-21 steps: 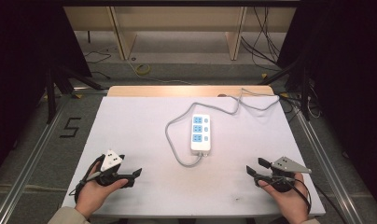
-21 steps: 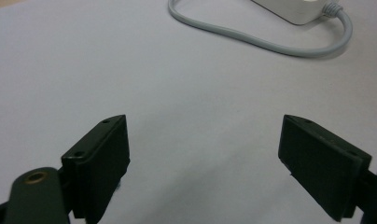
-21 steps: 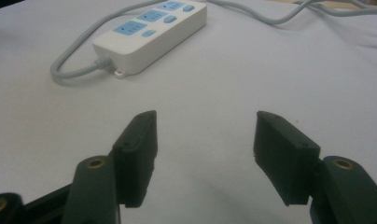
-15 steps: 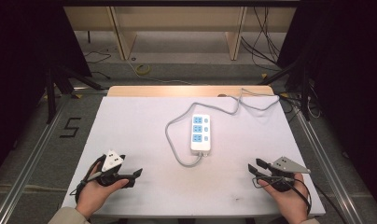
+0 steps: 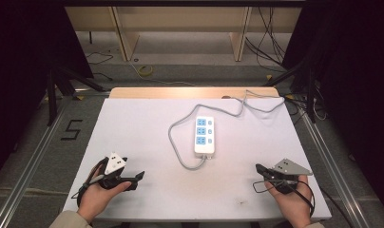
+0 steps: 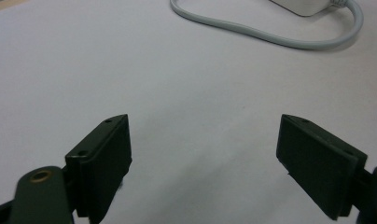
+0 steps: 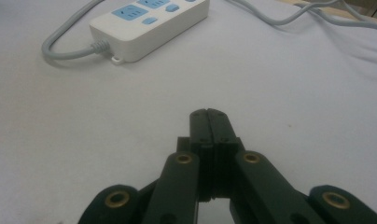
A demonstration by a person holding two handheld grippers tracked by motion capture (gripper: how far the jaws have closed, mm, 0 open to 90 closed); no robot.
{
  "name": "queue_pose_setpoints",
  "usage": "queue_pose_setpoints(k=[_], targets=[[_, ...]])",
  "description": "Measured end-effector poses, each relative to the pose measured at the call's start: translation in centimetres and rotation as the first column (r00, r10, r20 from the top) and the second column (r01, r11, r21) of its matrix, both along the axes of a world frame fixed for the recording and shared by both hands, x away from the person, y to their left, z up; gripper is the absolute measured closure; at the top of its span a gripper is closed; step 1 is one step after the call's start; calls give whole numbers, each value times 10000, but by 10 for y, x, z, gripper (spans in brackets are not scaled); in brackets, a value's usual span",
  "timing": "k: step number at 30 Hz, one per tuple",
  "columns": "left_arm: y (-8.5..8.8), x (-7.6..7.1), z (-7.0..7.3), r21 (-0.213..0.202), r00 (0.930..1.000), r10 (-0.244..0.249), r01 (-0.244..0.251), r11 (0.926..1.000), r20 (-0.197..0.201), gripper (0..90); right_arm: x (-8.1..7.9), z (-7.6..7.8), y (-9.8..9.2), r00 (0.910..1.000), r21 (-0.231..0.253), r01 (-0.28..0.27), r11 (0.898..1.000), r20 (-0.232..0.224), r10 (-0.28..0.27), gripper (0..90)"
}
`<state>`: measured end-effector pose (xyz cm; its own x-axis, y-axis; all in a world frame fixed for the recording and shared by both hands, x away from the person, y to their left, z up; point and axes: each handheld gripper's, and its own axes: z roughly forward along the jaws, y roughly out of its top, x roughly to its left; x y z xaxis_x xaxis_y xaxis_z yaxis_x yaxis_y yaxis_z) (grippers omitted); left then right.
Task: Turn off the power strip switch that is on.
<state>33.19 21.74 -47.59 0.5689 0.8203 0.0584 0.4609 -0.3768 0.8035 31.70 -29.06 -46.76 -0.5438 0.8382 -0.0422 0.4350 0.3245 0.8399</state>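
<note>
Almost nothing had moved since the earlier frames: the right gripper (image 5: 262, 170) had edged slightly toward the near edge of the table (image 5: 142, 128), and the left gripper (image 5: 139, 176) kept its place at the near left corner. The left gripper's jaws stood wide apart over bare tabletop, holding nothing. The right gripper's jaws were pressed together, nothing between them. The white power strip (image 5: 204, 135), with blue sockets, lay flat at the middle of the table, well apart from both grippers, its grey cord (image 5: 173, 142) looping from its near end round to the left and off toward the far right edge.
</note>
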Motion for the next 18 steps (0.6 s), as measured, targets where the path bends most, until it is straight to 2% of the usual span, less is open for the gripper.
queue_pose_setpoints(k=[18], targets=[[1,2,-1,101,9999,119,-119,9999,-1,186,4,3,6,9998,49,-126,9999,130,125,900]])
